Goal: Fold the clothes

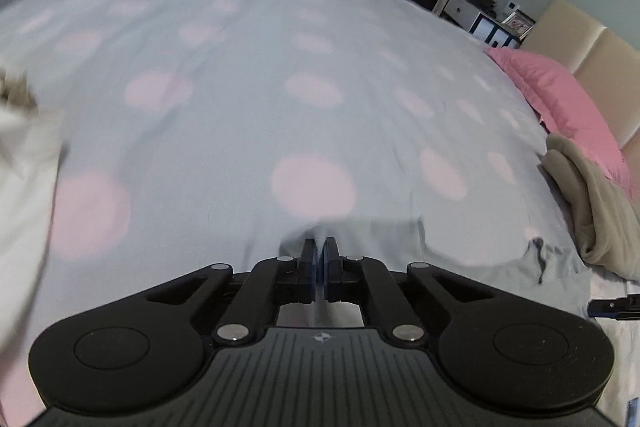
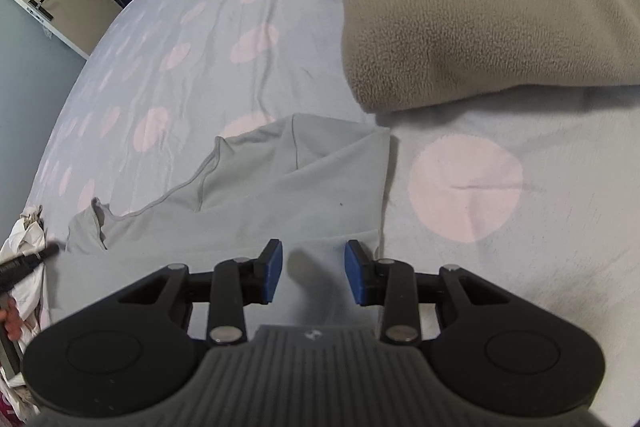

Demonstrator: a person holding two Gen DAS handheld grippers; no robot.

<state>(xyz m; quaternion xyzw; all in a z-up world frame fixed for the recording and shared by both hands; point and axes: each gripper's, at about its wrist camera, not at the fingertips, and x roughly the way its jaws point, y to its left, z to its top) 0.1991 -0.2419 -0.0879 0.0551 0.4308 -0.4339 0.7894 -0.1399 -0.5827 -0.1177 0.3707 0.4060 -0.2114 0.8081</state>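
Note:
A light grey garment [image 2: 280,195] lies crumpled on the bed, and its edge also shows in the left wrist view as the grey garment [image 1: 384,239]. My left gripper [image 1: 320,247] is shut on a small raised fold of this cloth, pinched between the blue pads. My right gripper [image 2: 314,267] is open just over the garment's near right corner, with its pads apart and only flat cloth beneath them. At the left edge of the right wrist view, a black finger [image 2: 28,259] of my left gripper reaches the garment's left side.
The bed has a grey cover with pink dots [image 1: 240,87]. A tan fleece blanket [image 2: 480,7] lies just beyond the garment, beside a pink pillow [image 1: 560,95] and a beige headboard [image 1: 600,39]. A white pile of clothes [image 2: 24,243] sits at the left.

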